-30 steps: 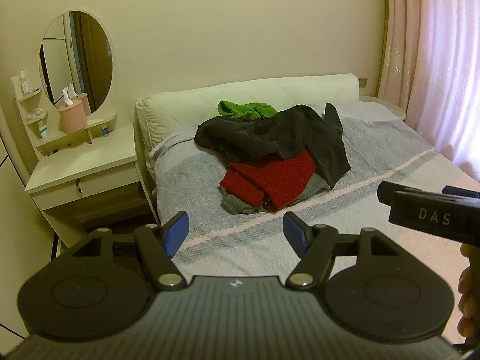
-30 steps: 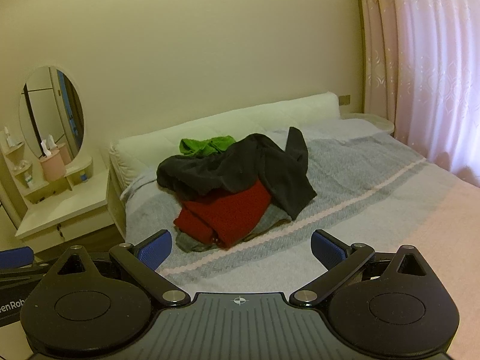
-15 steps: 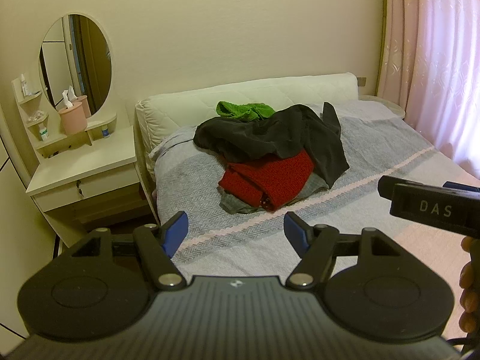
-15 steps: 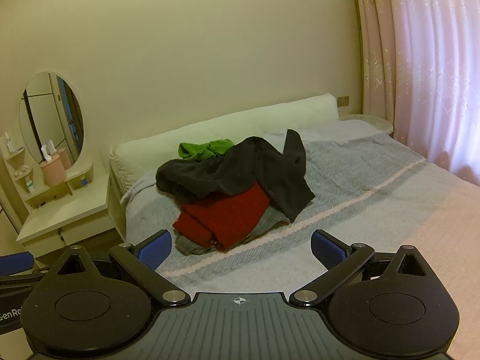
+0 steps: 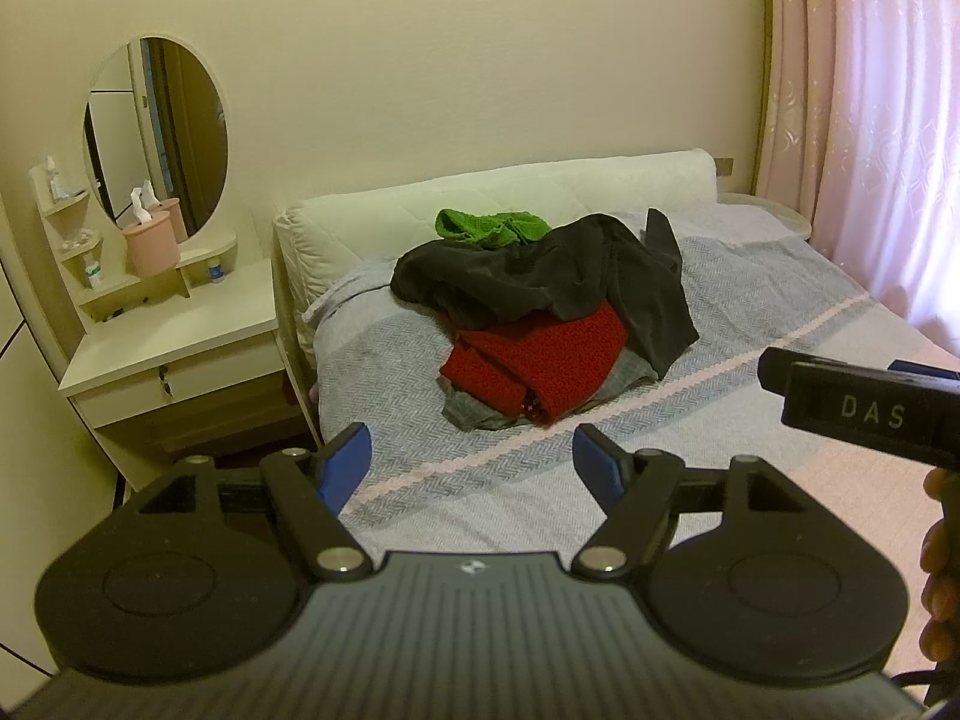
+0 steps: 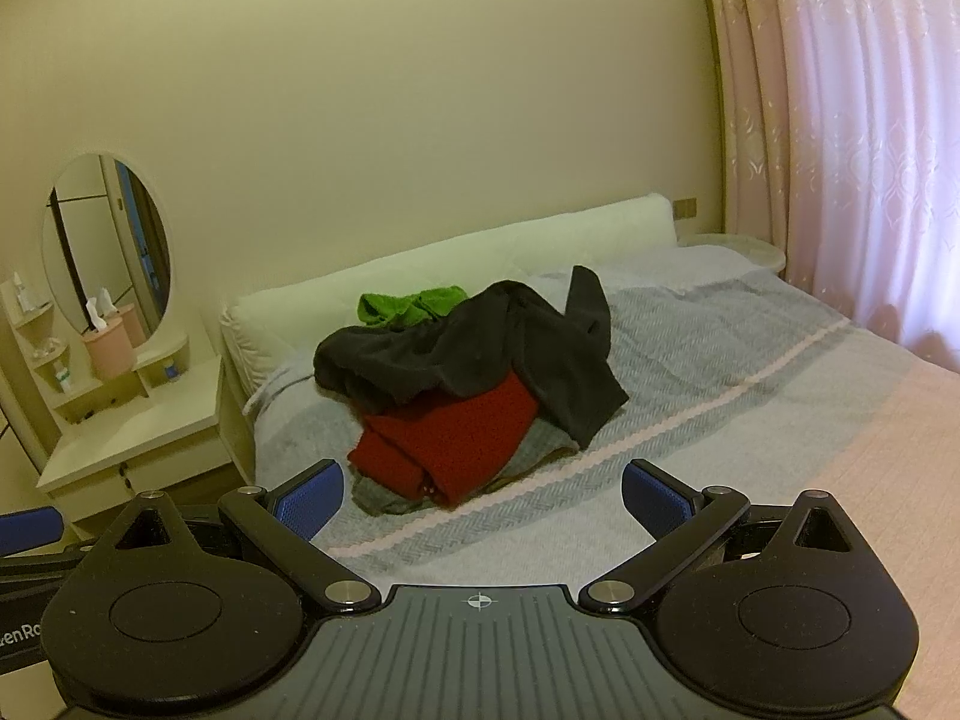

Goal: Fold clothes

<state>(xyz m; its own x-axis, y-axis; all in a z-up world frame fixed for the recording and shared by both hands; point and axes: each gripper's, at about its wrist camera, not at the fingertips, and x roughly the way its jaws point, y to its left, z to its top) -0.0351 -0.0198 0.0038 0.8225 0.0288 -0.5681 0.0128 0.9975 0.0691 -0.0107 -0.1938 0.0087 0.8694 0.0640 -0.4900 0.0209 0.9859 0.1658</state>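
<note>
A bed (image 5: 750, 324) with a grey herringbone cover, crossed by a pale pink stripe, fills the middle of the room, its white padded headboard (image 5: 510, 192) set against a plain cream wall (image 5: 450, 60). On the bed near the headboard lies a heap of clothes: a black garment (image 5: 540, 276) draped loosely over the top, a red knitted piece (image 5: 540, 360) under it, a grey one (image 5: 474, 414) at the bottom edge, and a green garment (image 5: 486, 225) behind, just beside the headboard. None of them is folded flat (the black one trails a sleeve or leg down the right side of the pile).

To the left of the bed stands a white dressing table (image 5: 174, 348) with an oval mirror (image 5: 159, 138), small corner shelves holding bottles, and a pink tissue holder (image 5: 150, 243) on its surface. Pink curtains (image 5: 888, 120) hang at the right, with a small round side table (image 6: 744, 249) in the corner by the headboard.

The left gripper (image 5: 471, 462) hovers over the near part of the bed with its blue-padded fingers spread apart and nothing between them, well apart from the clothes. The right gripper (image 6: 483, 495) hangs likewise, jaws wide and empty; its black body, marked "DAS", shows at the right edge of the left wrist view.
</note>
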